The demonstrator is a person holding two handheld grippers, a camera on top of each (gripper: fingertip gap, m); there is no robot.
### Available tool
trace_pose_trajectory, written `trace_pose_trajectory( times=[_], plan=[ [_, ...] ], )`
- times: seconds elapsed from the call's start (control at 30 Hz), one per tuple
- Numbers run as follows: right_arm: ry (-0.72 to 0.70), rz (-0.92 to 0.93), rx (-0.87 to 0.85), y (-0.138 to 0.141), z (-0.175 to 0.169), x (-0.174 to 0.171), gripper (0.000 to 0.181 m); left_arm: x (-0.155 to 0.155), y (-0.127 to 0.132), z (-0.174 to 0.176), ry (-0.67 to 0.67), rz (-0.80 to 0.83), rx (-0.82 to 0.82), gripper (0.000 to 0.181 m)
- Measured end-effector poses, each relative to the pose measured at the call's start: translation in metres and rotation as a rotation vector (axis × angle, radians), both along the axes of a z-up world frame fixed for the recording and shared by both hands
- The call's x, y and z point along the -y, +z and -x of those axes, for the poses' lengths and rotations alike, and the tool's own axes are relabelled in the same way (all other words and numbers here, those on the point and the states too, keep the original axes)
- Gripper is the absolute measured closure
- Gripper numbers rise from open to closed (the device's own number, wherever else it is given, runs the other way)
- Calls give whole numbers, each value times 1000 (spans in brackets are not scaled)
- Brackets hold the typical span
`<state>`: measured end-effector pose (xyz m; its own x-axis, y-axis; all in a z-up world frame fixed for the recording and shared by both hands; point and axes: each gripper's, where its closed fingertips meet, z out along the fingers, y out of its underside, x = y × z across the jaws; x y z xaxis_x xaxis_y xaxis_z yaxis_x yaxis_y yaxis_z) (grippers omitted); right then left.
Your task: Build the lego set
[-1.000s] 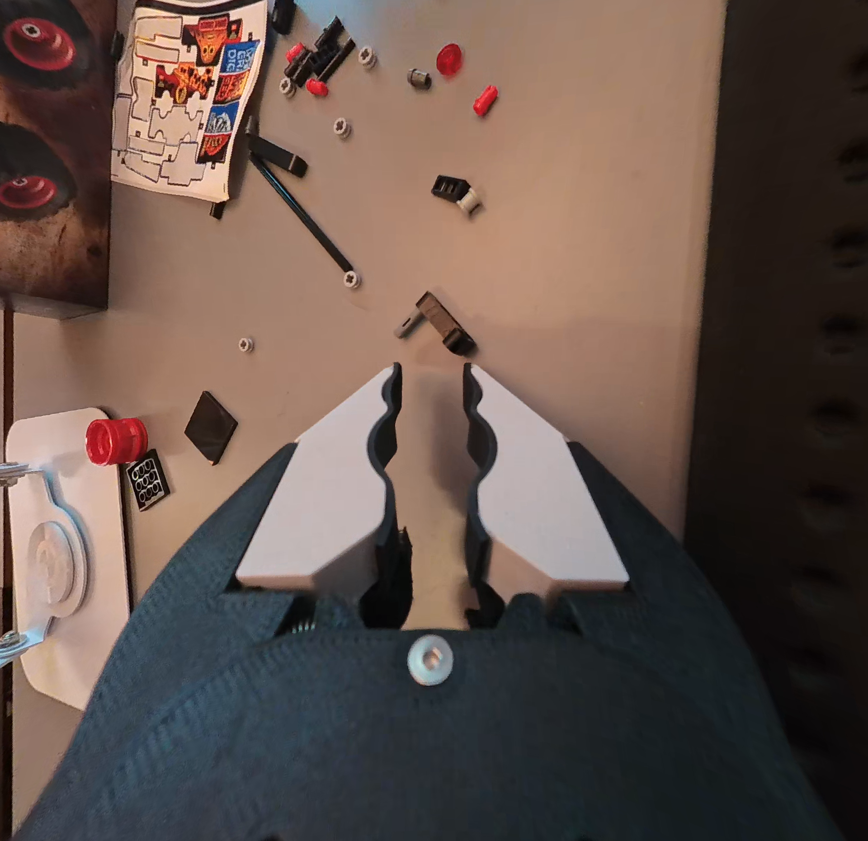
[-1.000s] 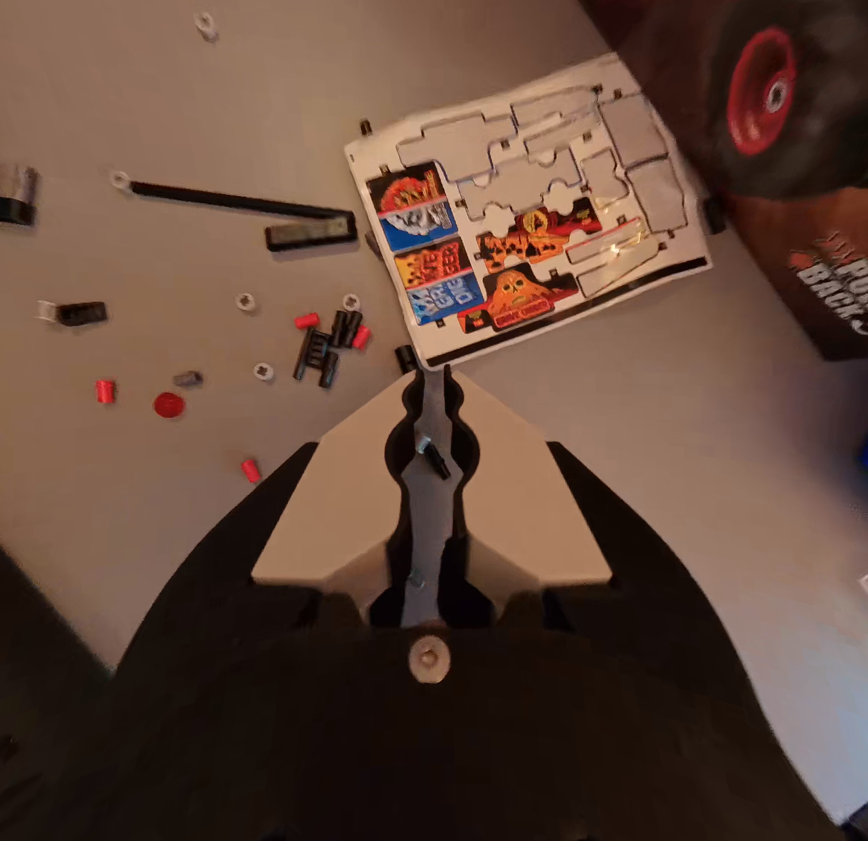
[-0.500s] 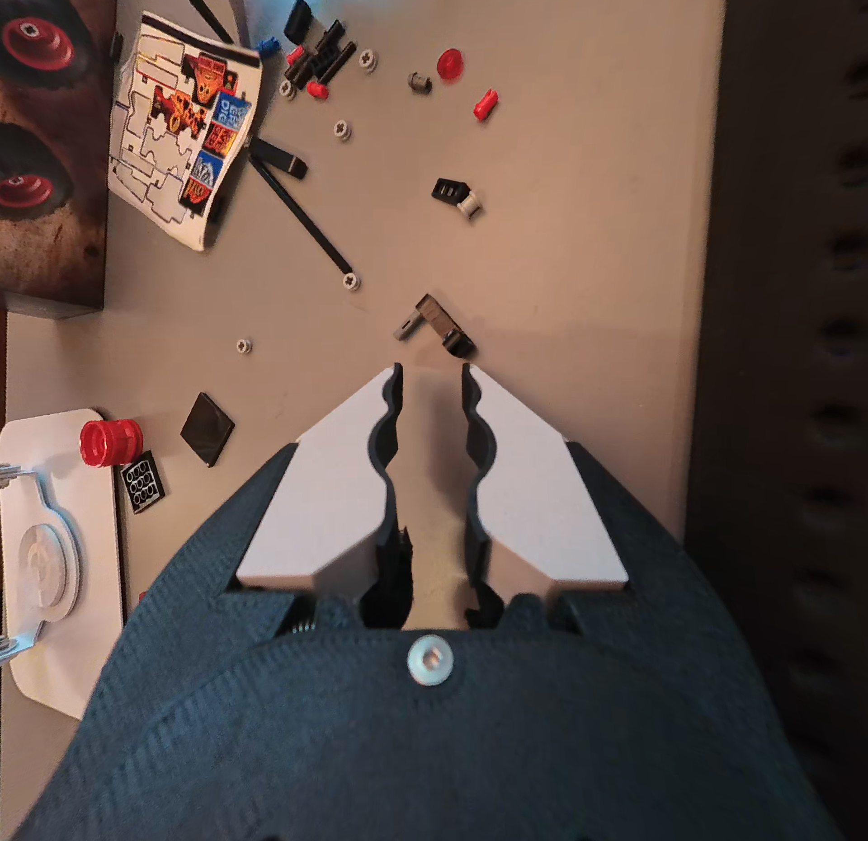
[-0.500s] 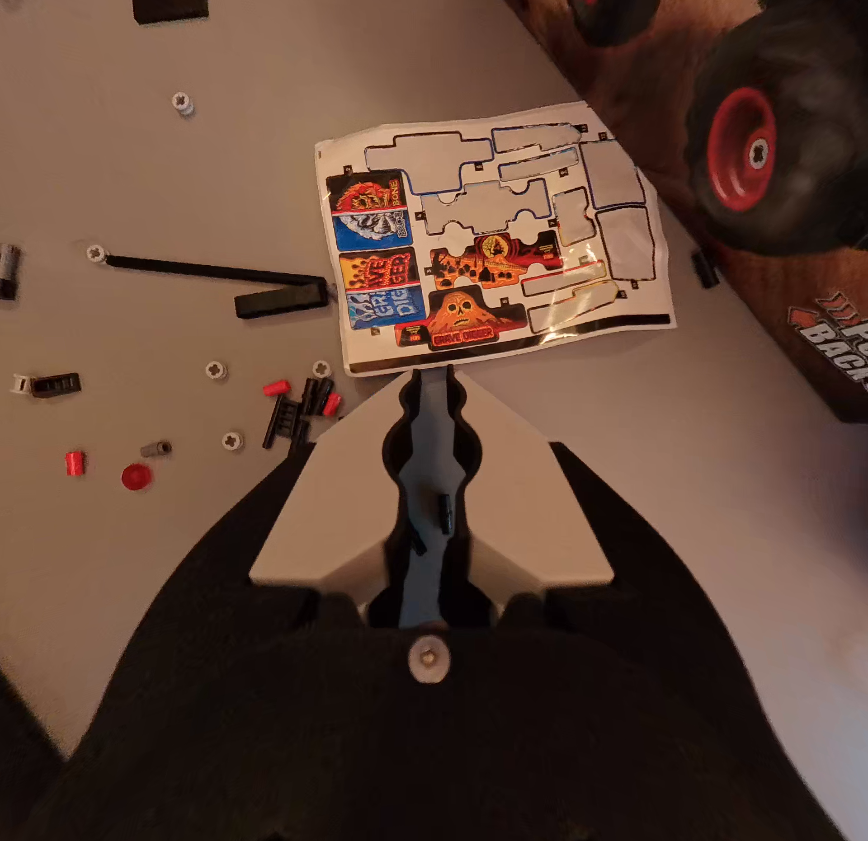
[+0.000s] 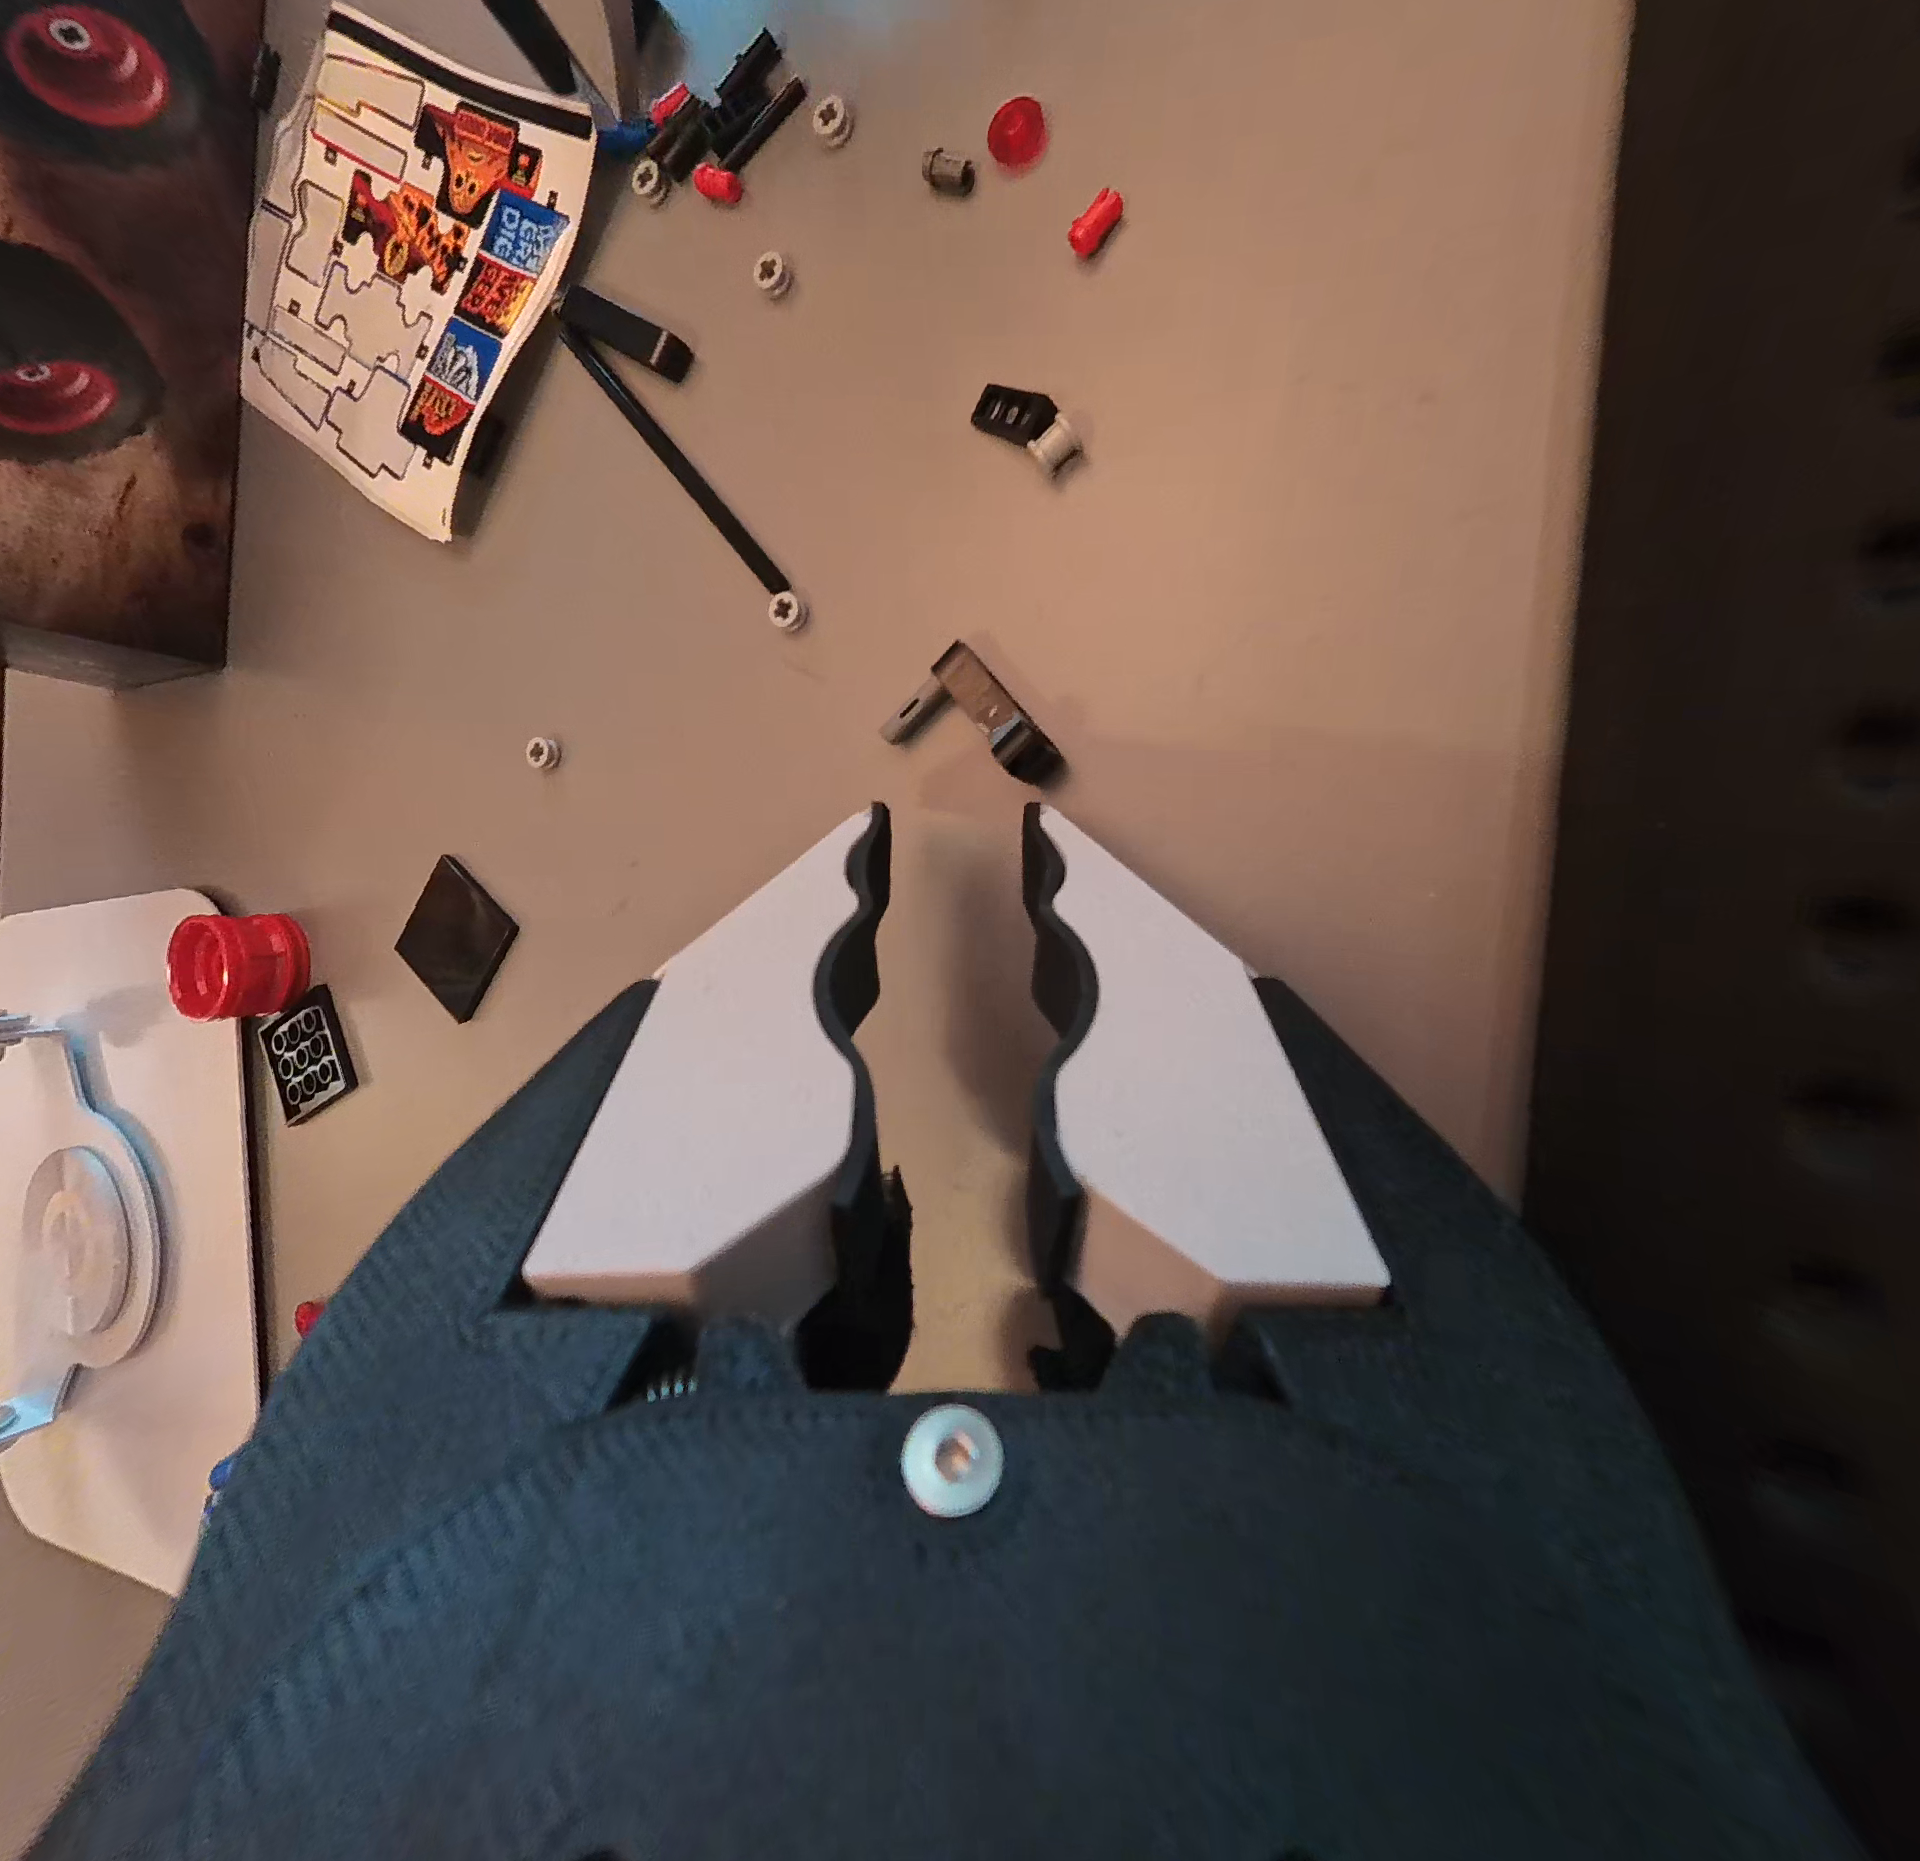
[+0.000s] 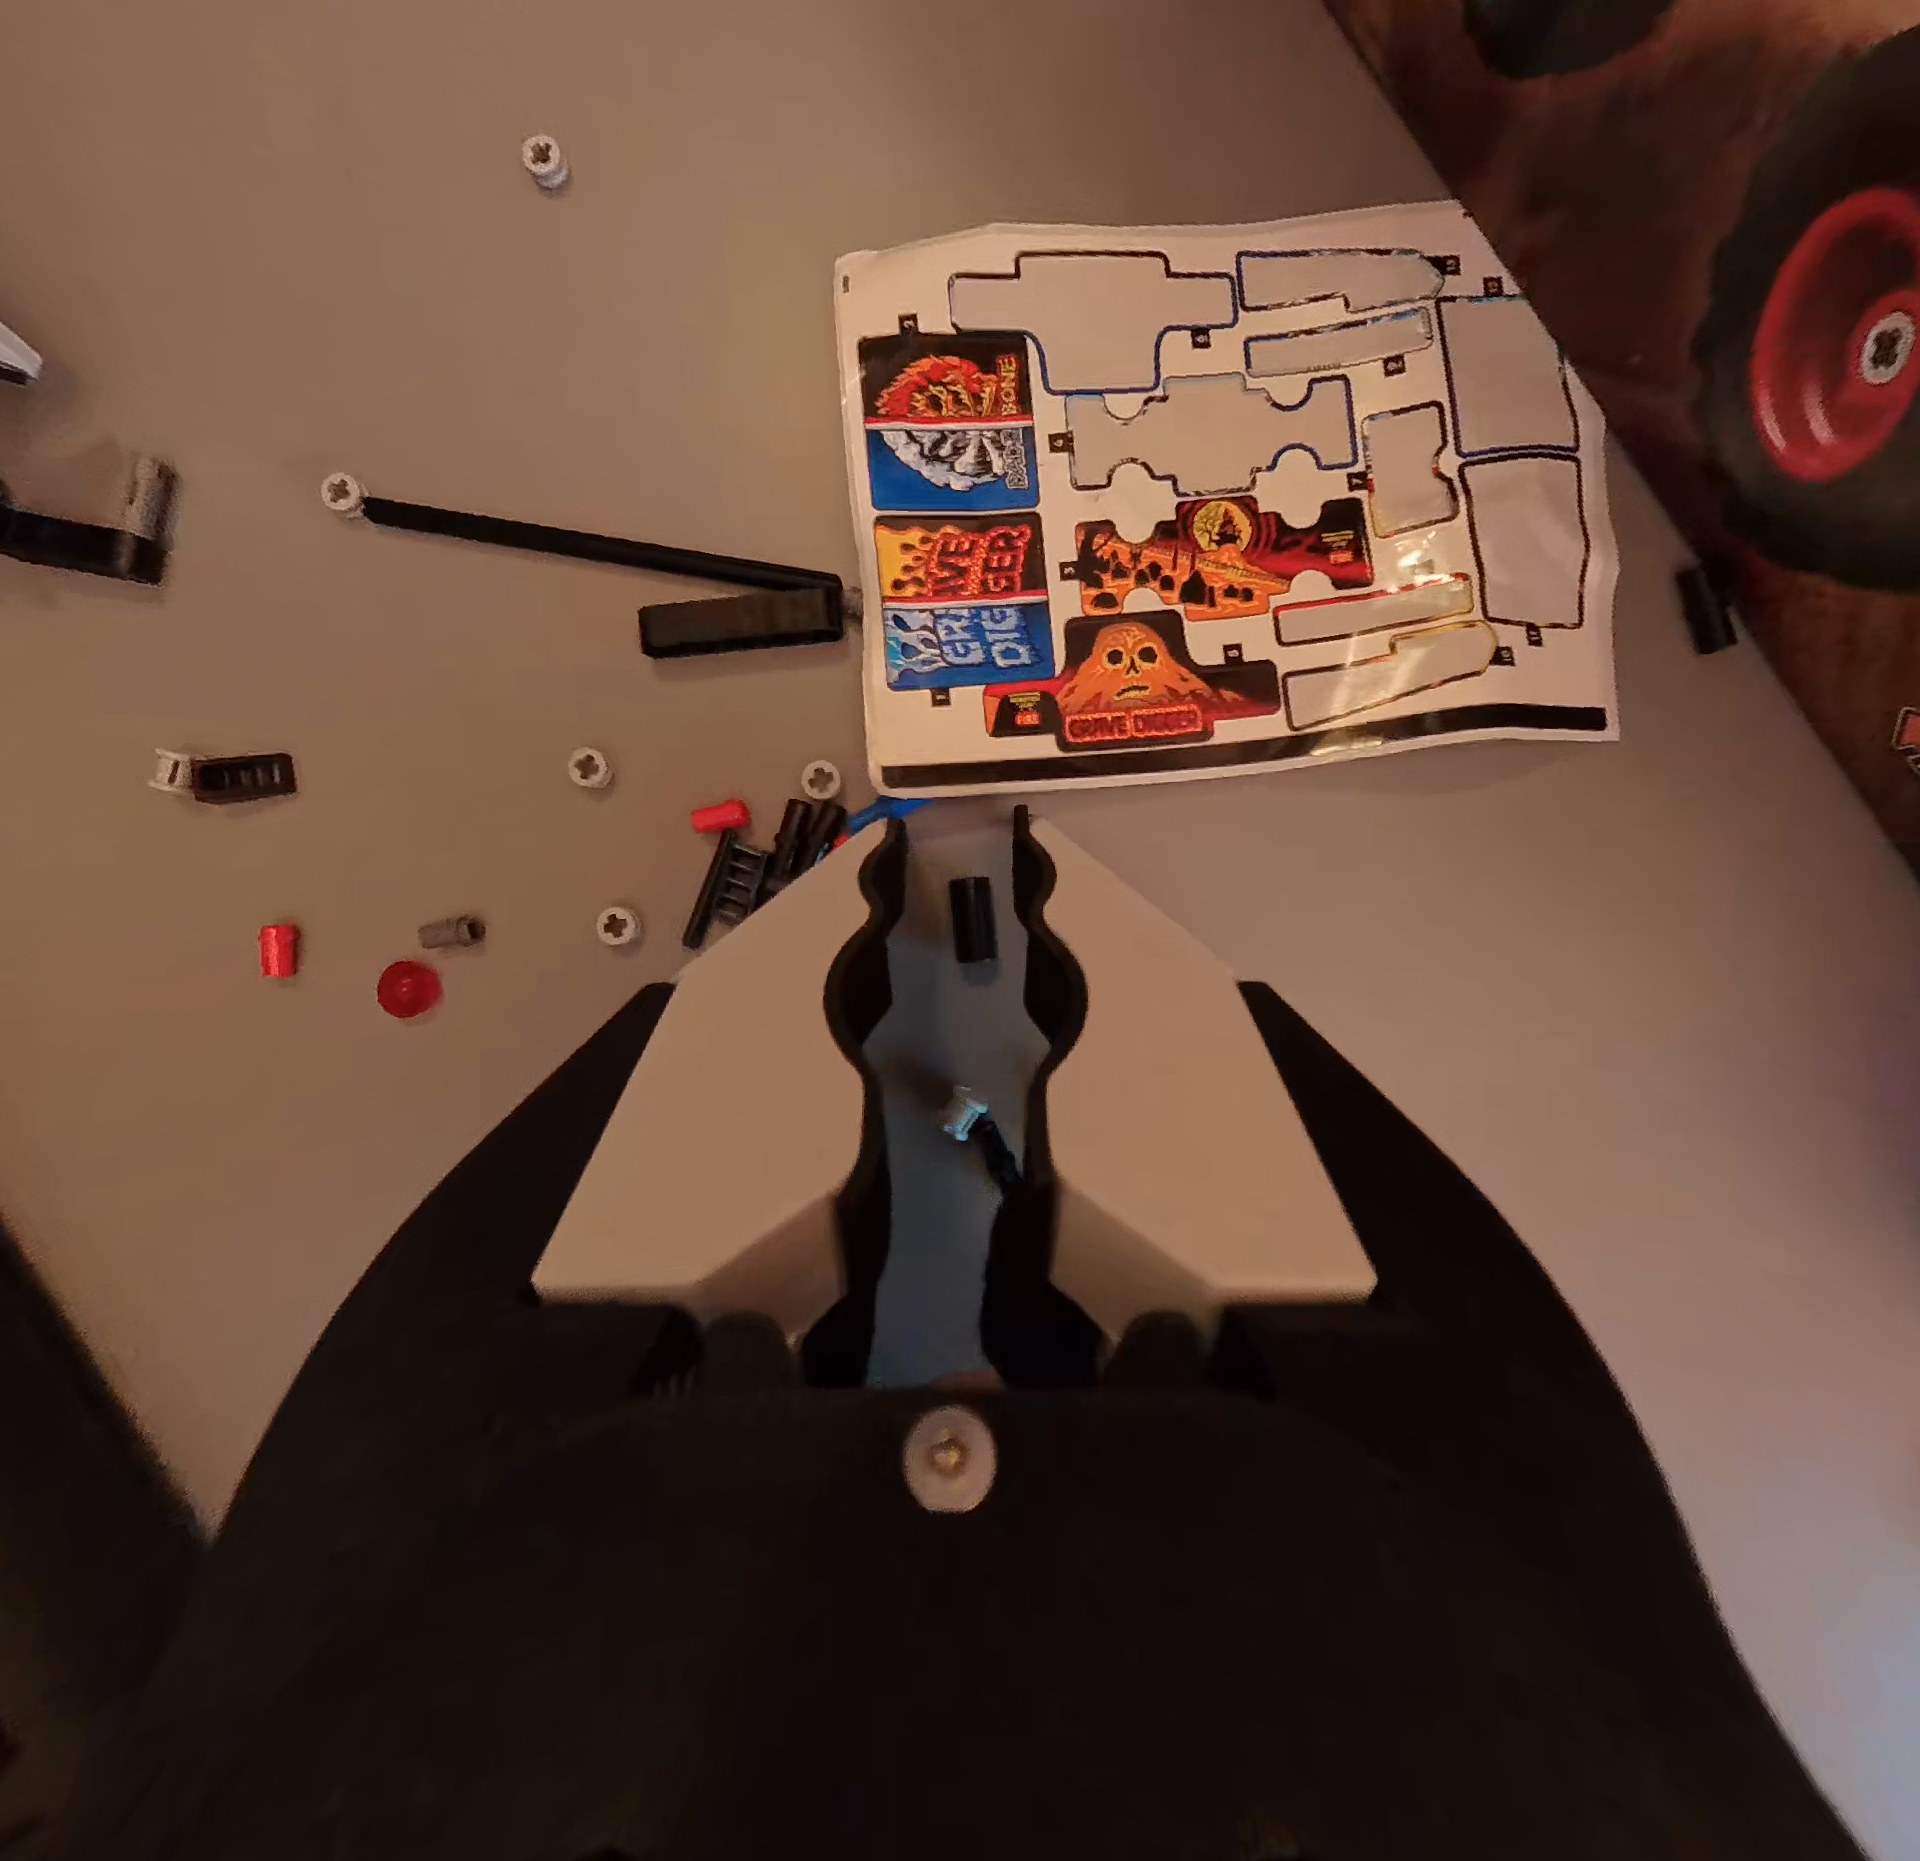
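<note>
Loose lego pieces lie on a grey table. My left gripper (image 5: 954, 814) is open and empty, and a grey-and-black connector piece (image 5: 971, 715) lies just beyond its tips. My right gripper (image 6: 958, 824) is open, close to the table beside the lower edge of the sticker sheet (image 6: 1226, 502). A small black pin (image 6: 971, 918) lies between its fingers. A small grey-and-black piece (image 6: 977, 1125) lies farther back in the gap. A cluster of black pieces (image 6: 769, 855) sits just left of its tips. The sheet (image 5: 416, 273) and part of the right gripper (image 5: 561, 3) show far off in the left wrist view.
A long black axle (image 6: 592, 544) and a black beam (image 6: 743, 622) lie left of the sheet. Red pins (image 6: 277, 949), a red stud (image 6: 408, 988) and grey bushes (image 6: 589, 769) are scattered about. The set's box (image 6: 1766, 357) stands at the right. A red hub (image 5: 237, 964), black tile (image 5: 457, 936) and white plate (image 5: 114, 1188) lie at the left. There is about 20 centimeters between the tips of the two grippers. The left gripper is farther from the small grey-and-black piece (image 6: 977, 1125), some 20 centimeters, than the right, some 6 centimeters.
My right gripper has moved in low along the sheet's lower edge and its jaws have opened wider around the black pin. The sheet has shifted and curled slightly. My left gripper has barely moved.
</note>
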<state>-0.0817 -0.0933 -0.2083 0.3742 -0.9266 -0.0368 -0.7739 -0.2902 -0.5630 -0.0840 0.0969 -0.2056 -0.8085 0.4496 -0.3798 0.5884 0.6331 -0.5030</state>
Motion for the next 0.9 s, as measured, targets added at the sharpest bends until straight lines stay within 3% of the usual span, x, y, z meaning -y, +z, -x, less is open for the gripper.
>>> trace_pose_trajectory(
  times=[0.3, 0.53, 0.9],
  plan=[
    [-1, -18, 23, 1, -10, -15, 162, 0, 0, 0, 3, 0, -8, 158],
    [33, 18, 25, -3, -9, -21, 181, 0, 0, -1, 5, 1, -15, 158],
    [0, -25, 88, 8, -20, -15, 175, 0, 0, -2, 10, -1, -30, 157]
  ],
)
